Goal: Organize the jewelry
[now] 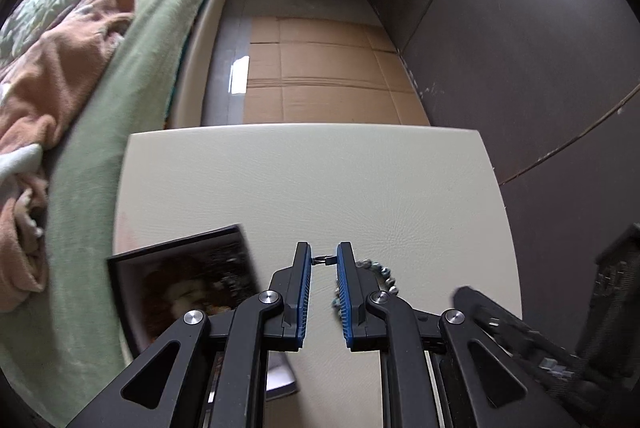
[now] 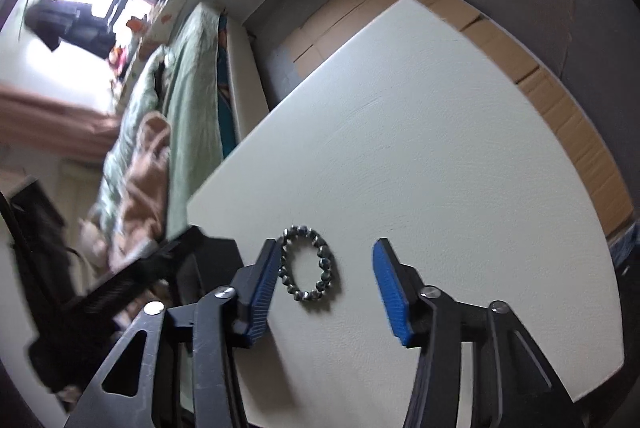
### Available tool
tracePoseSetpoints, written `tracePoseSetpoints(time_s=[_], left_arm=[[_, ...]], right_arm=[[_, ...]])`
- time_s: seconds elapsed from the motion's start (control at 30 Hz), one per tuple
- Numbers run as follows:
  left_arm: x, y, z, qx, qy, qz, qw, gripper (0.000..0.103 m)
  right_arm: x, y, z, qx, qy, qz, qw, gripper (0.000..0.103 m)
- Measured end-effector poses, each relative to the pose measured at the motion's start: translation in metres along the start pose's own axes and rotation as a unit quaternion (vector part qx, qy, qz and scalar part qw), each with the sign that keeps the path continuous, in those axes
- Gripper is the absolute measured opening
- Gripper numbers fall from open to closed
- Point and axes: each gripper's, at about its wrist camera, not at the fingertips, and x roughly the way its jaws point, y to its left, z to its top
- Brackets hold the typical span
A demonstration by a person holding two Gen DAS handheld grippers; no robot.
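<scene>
Beads of the bracelet (image 1: 380, 274) peek out past my left tool (image 1: 324, 260), whose pads pinch a small dark clasp-like piece (image 1: 323, 260) over the white desk (image 1: 312, 179). On the right wrist view, my right tool (image 2: 326, 254) is spread wide, the bracelet (image 2: 307, 262) flat on the desk (image 2: 460, 167) between its fingers, close to the left one.

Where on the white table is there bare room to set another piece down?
The far half of the table, out to its far edge, is bare. The near edge is crowded: dark box left, beaded bracelet between the right gripper fingers, left gripper pinching a small clasp.
</scene>
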Motion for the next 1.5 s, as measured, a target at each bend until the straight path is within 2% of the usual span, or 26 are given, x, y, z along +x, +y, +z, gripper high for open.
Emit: tracePoseSetpoints(time_s=[0.13, 0.33, 0.4, 0.53, 0.63, 0.7, 0.73, 0.8, 0.9, 0.97, 1.03, 1.07, 1.1, 1.13, 1.17, 1.33, 1.5], left_arm=[[-0.012, 0.019, -0.003, -0.009, -0.005, 0.001, 0.9999, 0.014], [-0.029, 0.049, -0.012, -0.024, -0.01, 0.001, 0.9997, 0.014], [-0.033, 0.058, -0.014, -0.028, -0.011, 0.0, 0.9995, 0.014], [-0.042, 0.071, -0.018, -0.034, -0.014, 0.0, 0.9993, 0.014], [-0.045, 0.079, -0.022, -0.037, -0.013, -0.001, 0.9992, 0.014], [-0.043, 0.082, -0.024, -0.036, -0.009, -0.002, 0.9993, 0.014], [-0.042, 0.083, -0.024, -0.035, -0.009, -0.001, 0.9993, 0.014], [-0.04, 0.083, -0.026, -0.031, -0.015, 0.011, 0.9993, 0.014], [-0.028, 0.089, -0.028, -0.042, 0.004, -0.007, 0.9991, 0.014], [-0.02, 0.095, -0.029, -0.055, 0.016, -0.011, 0.9983, 0.015], [-0.02, 0.1, -0.03, -0.06, 0.007, -0.006, 0.9982, 0.021], [-0.021, 0.103, -0.031, -0.063, 0.004, -0.007, 0.998, 0.04], [-0.021, 0.105, -0.031, -0.066, 0.002, -0.011, 0.9977, 0.072], [-0.022, 0.108, -0.032, -0.071, -0.001, -0.017, 0.9973, 0.085], [-0.025, 0.111, -0.033, -0.076, -0.008, -0.021, 0.9969, 0.093], [-0.036, 0.121, -0.04, -0.081, -0.024, -0.024, 0.9961, 0.093], [-0.049, 0.13, -0.048, -0.078, -0.039, -0.017, 0.996, 0.093]], right_arm=[[0.015, 0.018, -0.003, -0.047, 0.015, -0.018, 0.999, 0.038], [0.041, 0.041, -0.008, -0.108, 0.03, -0.07, 0.991, 0.026], [0.049, 0.046, -0.012, -0.121, 0.033, -0.093, 0.988, 0.026], [0.064, 0.056, -0.018, -0.16, 0.025, -0.157, 0.974, 0.025], [0.07, 0.065, -0.025, -0.203, 0.009, -0.212, 0.956, 0.012], [0.07, 0.068, -0.029, -0.224, 0.006, -0.231, 0.947, 0.012], [0.069, 0.068, -0.028, -0.224, 0.007, -0.228, 0.948, 0.011], [0.062, 0.065, -0.026, -0.208, 0.009, -0.199, 0.958, 0.011], [0.038, 0.069, -0.022, -0.204, -0.026, -0.176, 0.963, 0.011], [0.023, 0.071, -0.019, -0.194, -0.035, -0.137, 0.971, 0.011], [0.012, 0.074, -0.019, -0.184, -0.043, -0.096, 0.977, 0.011], [0.006, 0.074, -0.019, -0.178, -0.045, -0.072, 0.98, 0.011], [0.004, 0.077, -0.02, -0.177, -0.046, -0.057, 0.982, 0.011], [0.002, 0.08, -0.021, -0.175, -0.047, -0.043, 0.982, 0.011], [0.001, 0.086, -0.022, -0.174, -0.048, -0.03, 0.983, 0.011], [-0.01, 0.099, -0.026, -0.166, -0.051, 0.041, 0.984, 0.011], [-0.007, 0.124, -0.036, -0.174, -0.052, 0.096, 0.979, 0.011]])
